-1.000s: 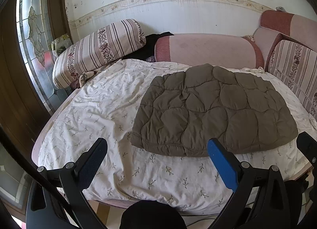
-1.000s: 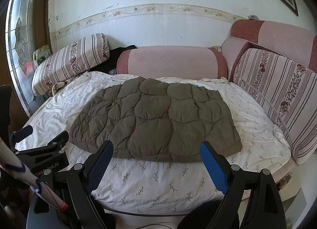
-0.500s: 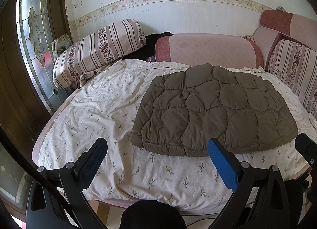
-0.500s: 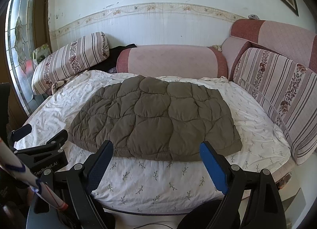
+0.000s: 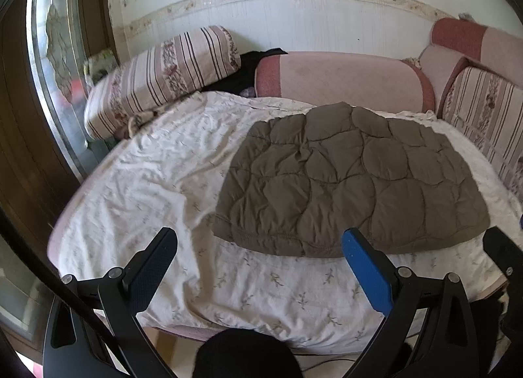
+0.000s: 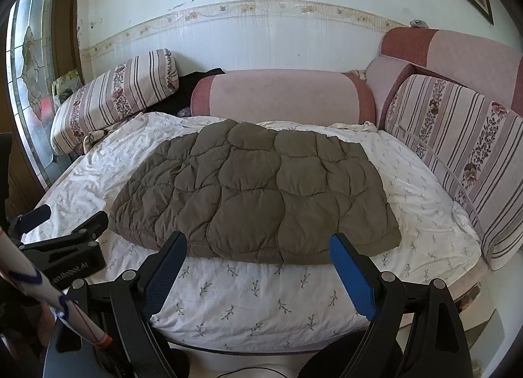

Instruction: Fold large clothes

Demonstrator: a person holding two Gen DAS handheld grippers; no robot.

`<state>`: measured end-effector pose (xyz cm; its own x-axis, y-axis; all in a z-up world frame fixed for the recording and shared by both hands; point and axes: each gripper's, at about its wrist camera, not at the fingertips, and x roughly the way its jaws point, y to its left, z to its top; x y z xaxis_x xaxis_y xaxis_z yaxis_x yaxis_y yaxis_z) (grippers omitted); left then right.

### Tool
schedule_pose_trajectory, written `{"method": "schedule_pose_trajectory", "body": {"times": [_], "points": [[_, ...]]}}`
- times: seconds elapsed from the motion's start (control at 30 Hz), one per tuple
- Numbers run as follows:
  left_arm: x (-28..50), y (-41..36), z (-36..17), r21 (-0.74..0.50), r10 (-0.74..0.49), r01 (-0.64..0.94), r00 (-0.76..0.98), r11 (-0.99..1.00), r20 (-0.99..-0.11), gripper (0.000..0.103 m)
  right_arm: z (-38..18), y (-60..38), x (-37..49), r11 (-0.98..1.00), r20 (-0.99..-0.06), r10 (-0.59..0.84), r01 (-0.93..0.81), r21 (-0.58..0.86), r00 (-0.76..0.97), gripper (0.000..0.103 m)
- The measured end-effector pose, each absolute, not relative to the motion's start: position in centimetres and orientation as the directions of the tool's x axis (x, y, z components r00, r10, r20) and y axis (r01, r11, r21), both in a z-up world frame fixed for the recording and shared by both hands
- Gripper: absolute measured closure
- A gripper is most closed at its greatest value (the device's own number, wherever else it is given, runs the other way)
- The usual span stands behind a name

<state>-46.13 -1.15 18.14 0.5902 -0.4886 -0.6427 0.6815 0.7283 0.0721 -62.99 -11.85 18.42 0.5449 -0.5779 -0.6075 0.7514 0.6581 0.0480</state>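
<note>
Left hand-held gripper (image 5: 258, 255): jaws spread wide, nothing between them, held above the near edge of the bed (image 5: 137, 188), short of the cloth. Right hand-held gripper (image 6: 258, 252): likewise wide open and empty, poised just short of the near hem of the jacket (image 6: 255, 195).

Brown quilted jacket lying flat on the white flowered sheet (image 6: 248, 293), roughly centred, already looking like a compact rectangle; sleeves not visible, probably tucked under, cannot confirm. Near hem running across, just beyond both sets of fingertips. From the left view, jacket (image 5: 353, 181) sitting right of that gripper's centre line.

Beyond: pink bolster (image 6: 284, 96) along the wall, striped cushion (image 6: 114, 96) at far left, striped sofa back (image 6: 457, 136) at right, dark garment (image 6: 196, 83) wedged between cushion and bolster.

Risks, as judged:
- Puffy, slick padding likely to slip out of a shallow pinch; upper layer alone lifted, lower layers left behind, fold uneven.
- Loose, wrinkled sheet easily caught with the hem, dragged up with the jacket.
- Left gripper offset from the jacket corner; unequal grab points giving a skewed fold.
- Trapped air in the quilting likely to spring a fold open again if not pressed.
</note>
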Motion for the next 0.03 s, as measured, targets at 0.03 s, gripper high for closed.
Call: {"method": "schedule_pose_trajectory", "body": {"times": [0.03], "points": [[-45.83, -1.14, 18.05, 0.062, -0.492, 0.684, 0.581, 0.727, -0.648, 0.002, 18.36, -11.98, -63.00, 0.655, -0.608, -0.579, 0.754, 0.049, 0.543, 0.011]]}}
